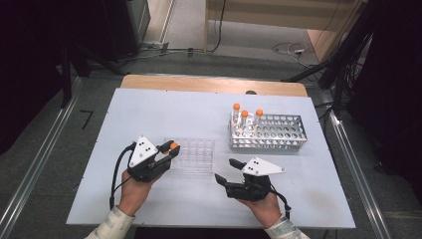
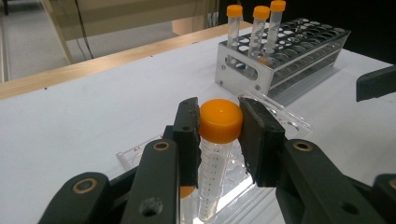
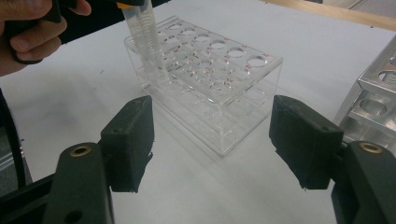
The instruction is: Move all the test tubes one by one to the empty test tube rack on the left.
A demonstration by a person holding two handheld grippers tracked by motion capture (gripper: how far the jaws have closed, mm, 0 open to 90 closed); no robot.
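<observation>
High view: white desk [image 1: 149, 107] with a clear plastic rack [image 1: 193, 155] near its middle, toward the front edge. The left gripper [image 1: 170, 148] sits over the rack's left end, pinching an orange-capped tube [image 1: 174, 146]; from above little but the cap shows, so the tube's long axis runs roughly vertical, cap up. The right gripper [image 1: 228, 170] rests near the front edge, right of the clear rack, jaws spread with nothing between them. A metal rack [image 1: 278, 133] stands toward the right back of the desk, with three orange-capped tubes [image 1: 245, 119] upright in its left end.

Left gripper view: jaws clamp the orange cap [image 2: 221, 120] from both sides, pads touching it. The tube [image 2: 211, 179] hangs straight down from the cap, its lower end in the clear rack [image 2: 261, 140]. Metal rack [image 2: 285, 56] farther back, its three tubes [image 2: 254, 28] upright.

Right gripper view: jaws wide apart, empty, pointing at the clear rack [image 3: 224, 93]. The tube [image 3: 142, 32] stands at the rack's far left corner, slightly tilted, bottom tip down into a hole; cannot tell how deep it sits. The left hand [image 3: 32, 32] is at the top left. An edge of the metal rack [image 3: 373, 93] is at the right.
</observation>
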